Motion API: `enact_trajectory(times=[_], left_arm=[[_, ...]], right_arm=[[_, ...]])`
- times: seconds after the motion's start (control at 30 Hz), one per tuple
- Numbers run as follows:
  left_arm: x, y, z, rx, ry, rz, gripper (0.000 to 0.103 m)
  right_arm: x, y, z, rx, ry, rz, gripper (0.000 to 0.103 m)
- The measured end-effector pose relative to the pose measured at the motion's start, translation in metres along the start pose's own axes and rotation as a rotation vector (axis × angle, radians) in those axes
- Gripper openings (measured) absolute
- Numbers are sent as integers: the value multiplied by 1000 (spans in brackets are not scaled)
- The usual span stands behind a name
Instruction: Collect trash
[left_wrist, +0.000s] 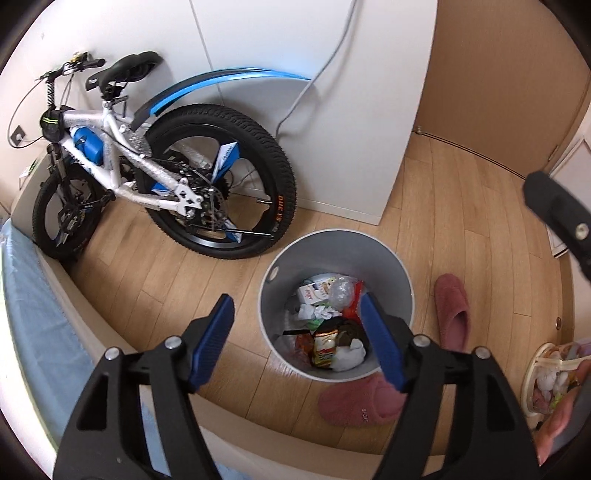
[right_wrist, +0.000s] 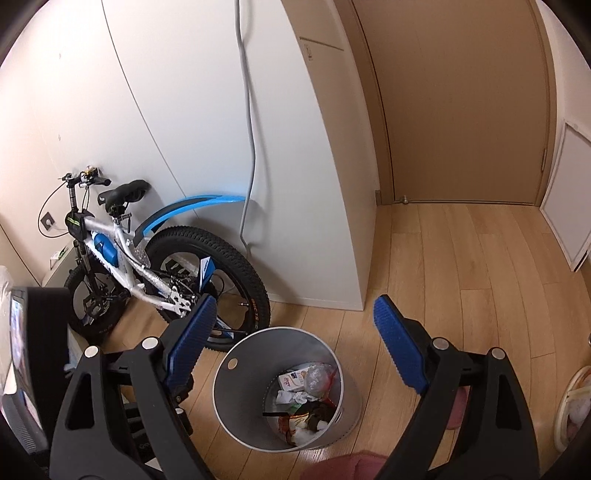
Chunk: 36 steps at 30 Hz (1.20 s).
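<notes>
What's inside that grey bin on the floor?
The grey bin holds mixed trash: a small white carton, crumpled clear plastic, white tissue, colourful wrappers. Anything underneath is covered.

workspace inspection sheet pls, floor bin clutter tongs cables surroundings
surface: wood floor, no loose trash seen
job's things: grey bin upright, holding wrappers, tissues, a carton
clutter: two pink slippers beside the bin; basket at right
grippers: left tongs open above the bin, empty; right tongs open, empty
cables: grey cable down the white wall
surroundings: bicycle against the wall; brown door
</notes>
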<state>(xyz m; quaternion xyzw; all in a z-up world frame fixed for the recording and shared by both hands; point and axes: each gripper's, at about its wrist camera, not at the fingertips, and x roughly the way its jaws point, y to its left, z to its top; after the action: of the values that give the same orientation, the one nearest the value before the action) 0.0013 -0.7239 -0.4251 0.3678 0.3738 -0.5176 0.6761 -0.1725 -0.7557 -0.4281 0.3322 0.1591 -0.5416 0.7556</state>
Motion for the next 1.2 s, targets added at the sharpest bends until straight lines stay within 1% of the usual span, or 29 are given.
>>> enact_trajectory(times=[0.03,0.17,0.3,0.37,0.43,0.53,0.57,0.63,0.67,0.73,0.87,1.03,1.07,1.13,1.2], left_arm=[[-1,2,-1,-11,2,8,76],[-15,15,-9,-45,18,49,76],[-47,40,-24,-107,14,99,76],[-71,58,-37,-156,7,113,76],[-98,78,-54,-211,1,138,76],[-144,111,-86,-305,-6,187,81],[-161,122,-99,-343,-12,203,83],[-191,137,-124,-405,-16,252,83],[-205,145,-138,-436,-14,277,83],[-233,157,-165,-500,-10,318,83],[-294,178,-222,-636,-14,384,83],[-371,187,-294,-765,-23,468,83],[-387,188,-308,-785,-16,493,83],[-415,191,-337,-829,-8,518,84],[-443,195,-364,-883,5,541,85]], right_arm=[[0,1,-1,-2,5,1,84],[1,11,-3,-23,33,22,84],[2,31,-7,-68,84,98,86],[0,48,-10,-104,129,172,89],[-4,70,-13,-161,169,197,94],[-21,108,-23,-251,211,302,95],[-26,118,-26,-272,232,330,95],[-42,144,-36,-337,290,382,95],[-52,159,-42,-379,315,403,95],[-78,184,-54,-454,332,461,95],[-147,237,-88,-638,404,583,95],[-244,287,-119,-758,436,704,95],[-261,296,-124,-777,439,726,95],[-301,313,-137,-826,449,783,95],[-338,328,-146,-878,442,819,95]])
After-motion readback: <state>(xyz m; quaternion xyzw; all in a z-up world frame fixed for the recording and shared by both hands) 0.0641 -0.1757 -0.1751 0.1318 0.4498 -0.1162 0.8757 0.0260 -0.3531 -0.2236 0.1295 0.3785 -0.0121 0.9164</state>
